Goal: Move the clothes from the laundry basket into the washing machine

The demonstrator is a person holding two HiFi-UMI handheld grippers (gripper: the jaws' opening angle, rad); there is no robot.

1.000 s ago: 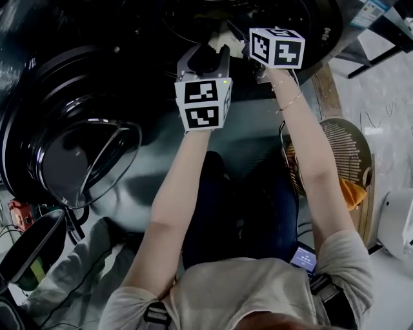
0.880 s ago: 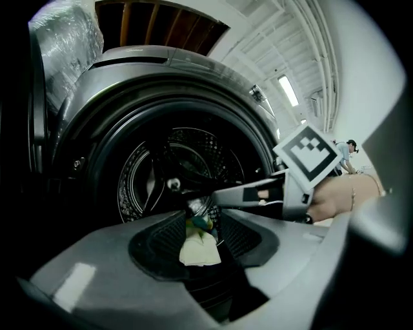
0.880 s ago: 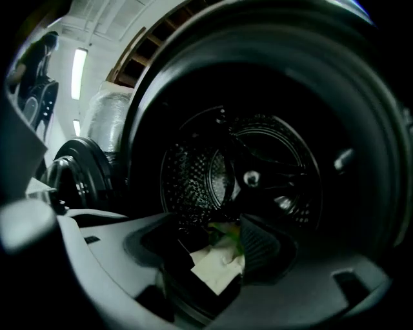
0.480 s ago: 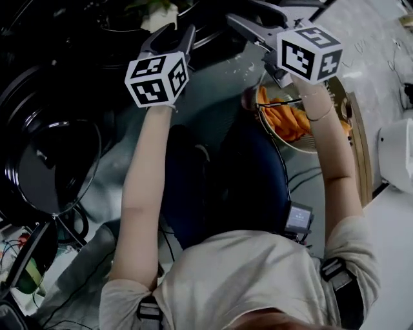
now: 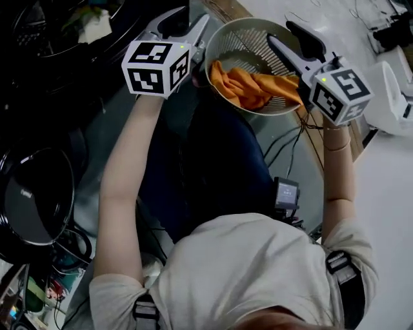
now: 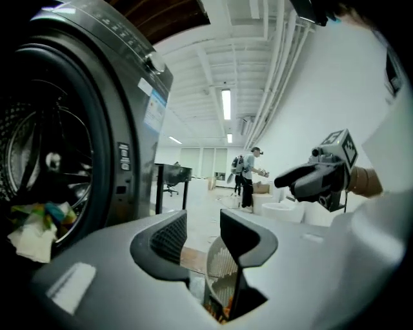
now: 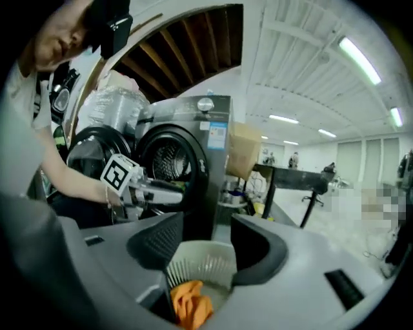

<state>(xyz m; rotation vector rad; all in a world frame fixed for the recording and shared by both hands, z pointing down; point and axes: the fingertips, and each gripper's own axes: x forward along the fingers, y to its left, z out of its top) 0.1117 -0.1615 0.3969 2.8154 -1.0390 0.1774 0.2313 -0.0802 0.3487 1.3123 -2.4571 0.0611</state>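
A round beige slatted laundry basket (image 5: 222,38) stands on the floor with an orange cloth (image 5: 248,87) in it. My left gripper (image 5: 187,18) hovers at its left rim, open and empty. Over its right rim is my right gripper (image 5: 282,33); its jaws are closing with nothing between them. The dark washing machine (image 5: 58,71) is at upper left, with clothes (image 5: 95,27) in its drum. In the left gripper view the drum (image 6: 39,161) holds clothes (image 6: 35,225), and the basket (image 6: 222,261) shows beyond the left gripper (image 6: 200,235). The right gripper (image 7: 206,245) looks down on the basket (image 7: 200,261) and orange cloth (image 7: 190,303).
The washer's round door (image 5: 32,193) hangs open at the left. A white unit (image 5: 393,97) stands right of the basket, with cables (image 5: 290,145) on the floor below it. A small device (image 5: 286,193) sits at the person's hip. A person (image 6: 248,177) stands far off.
Both grippers swung from the washing machine's opening rightward to the laundry basket. The basket and orange cloth came fully into the head view. The right jaws narrowed a little.
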